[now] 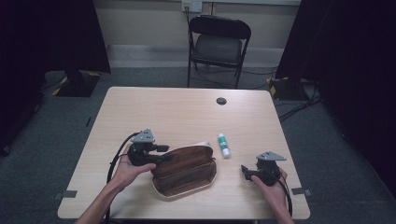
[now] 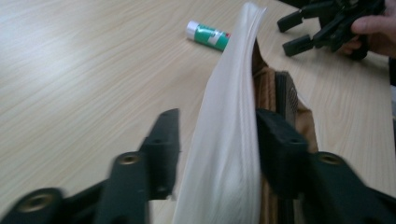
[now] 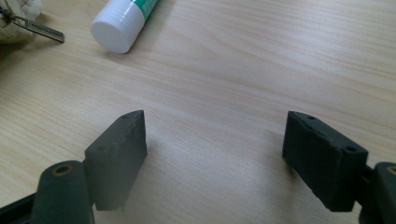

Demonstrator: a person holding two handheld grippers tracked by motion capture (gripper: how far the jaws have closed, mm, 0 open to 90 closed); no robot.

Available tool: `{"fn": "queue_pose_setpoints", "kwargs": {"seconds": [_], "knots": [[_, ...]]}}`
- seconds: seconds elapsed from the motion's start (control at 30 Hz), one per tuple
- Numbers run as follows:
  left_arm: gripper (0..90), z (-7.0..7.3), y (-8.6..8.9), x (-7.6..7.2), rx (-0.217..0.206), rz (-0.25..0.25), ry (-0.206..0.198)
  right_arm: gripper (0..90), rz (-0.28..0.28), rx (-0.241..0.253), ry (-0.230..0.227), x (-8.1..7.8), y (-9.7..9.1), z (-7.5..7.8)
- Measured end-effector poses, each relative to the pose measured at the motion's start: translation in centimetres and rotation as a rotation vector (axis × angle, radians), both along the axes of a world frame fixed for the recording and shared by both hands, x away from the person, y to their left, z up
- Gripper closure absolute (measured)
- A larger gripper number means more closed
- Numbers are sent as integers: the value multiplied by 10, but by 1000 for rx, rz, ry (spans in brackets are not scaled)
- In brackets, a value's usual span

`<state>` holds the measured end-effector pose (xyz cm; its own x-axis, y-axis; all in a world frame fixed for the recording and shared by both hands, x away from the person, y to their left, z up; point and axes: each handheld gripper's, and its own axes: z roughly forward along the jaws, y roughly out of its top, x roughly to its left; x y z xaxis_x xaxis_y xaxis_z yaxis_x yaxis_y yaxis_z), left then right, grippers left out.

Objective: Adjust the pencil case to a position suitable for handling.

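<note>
High view: a brown pencil case (image 1: 184, 171) with a cream rim is seen lying open on the wooden surface (image 1: 177, 114), near the front edge. The left gripper (image 1: 161, 154) is held at the case's left end, jaws pointed right over the rim. The right gripper (image 1: 246, 171) is held near the front right, well apart from the case, jaws pointed left. A white and green glue stick (image 1: 224, 145) is seen lying just beside the case's right end, between case and right gripper. A folding chair (image 1: 218, 44) is placed beyond the far edge.

Left gripper view: the case's cream wall (image 2: 229, 140) is seen standing between the two jaws. The right-hand pad is set against the wall and the brown lining; a gap is left on the left-hand side, so no clamp is applied. The glue stick (image 2: 208, 35) and the right gripper (image 2: 293, 33) are seen farther off.

Right gripper view: the jaws are held wide apart with bare surface (image 3: 261, 60) between them; nothing is gripped. The capped end of the glue stick (image 3: 122, 23) is seen at top left, a zip pull (image 3: 37, 29) beside it.
</note>
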<state>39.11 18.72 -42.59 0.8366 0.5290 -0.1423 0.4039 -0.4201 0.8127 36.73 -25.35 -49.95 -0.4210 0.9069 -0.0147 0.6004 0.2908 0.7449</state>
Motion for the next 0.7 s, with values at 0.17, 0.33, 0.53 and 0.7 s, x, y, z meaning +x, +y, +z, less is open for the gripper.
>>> {"fn": "queue_pose_setpoints", "kwargs": {"seconds": [0.17,0.33,0.53,0.7], "knots": [[423,0,20,-15,-25,36,-4,206,-7,2,1,0,1,0],[509,-12,36,-26,52,67,-7,200,-8,4,1,1,1,0],[724,-13,32,-19,58,66,-26,206,-12,1,2,2,3,0],[750,-13,25,-8,64,82,-56,228,14,-11,9,1,9,3]]}}
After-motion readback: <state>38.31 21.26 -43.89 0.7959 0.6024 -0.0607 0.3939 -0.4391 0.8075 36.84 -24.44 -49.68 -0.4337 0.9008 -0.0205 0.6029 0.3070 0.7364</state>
